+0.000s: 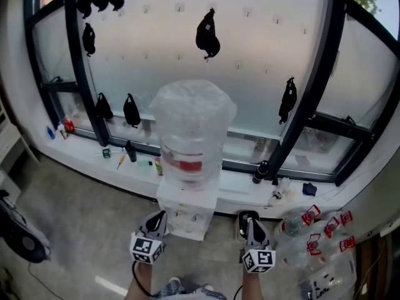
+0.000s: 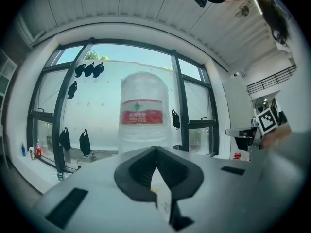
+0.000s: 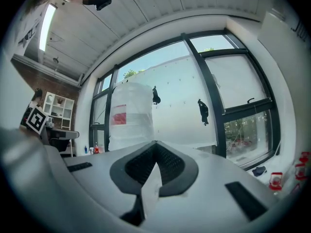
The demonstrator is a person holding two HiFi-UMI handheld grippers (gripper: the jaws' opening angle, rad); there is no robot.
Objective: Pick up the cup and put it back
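Observation:
A water dispenser (image 1: 186, 212) with a big clear bottle (image 1: 190, 136) on top stands before the window. The same bottle (image 2: 143, 115) fills the middle of the left gripper view, and this bottle (image 3: 129, 118) shows left of centre in the right gripper view. My left gripper (image 1: 158, 219) is just left of the dispenser's base, jaws together and empty; its tips (image 2: 155, 148) meet. My right gripper (image 1: 250, 225) is to the dispenser's right, also shut and empty (image 3: 155, 143), over a small dark container (image 1: 241, 227) by the wall. I cannot pick out a cup with certainty.
The window ledge (image 1: 237, 183) carries small bottles and a dark flask (image 1: 260, 172). Black bags (image 1: 207, 35) hang on the white panel. Several empty red-capped jugs (image 1: 315, 233) lie at the lower right. A dark fan (image 1: 25, 242) sits on the floor at left.

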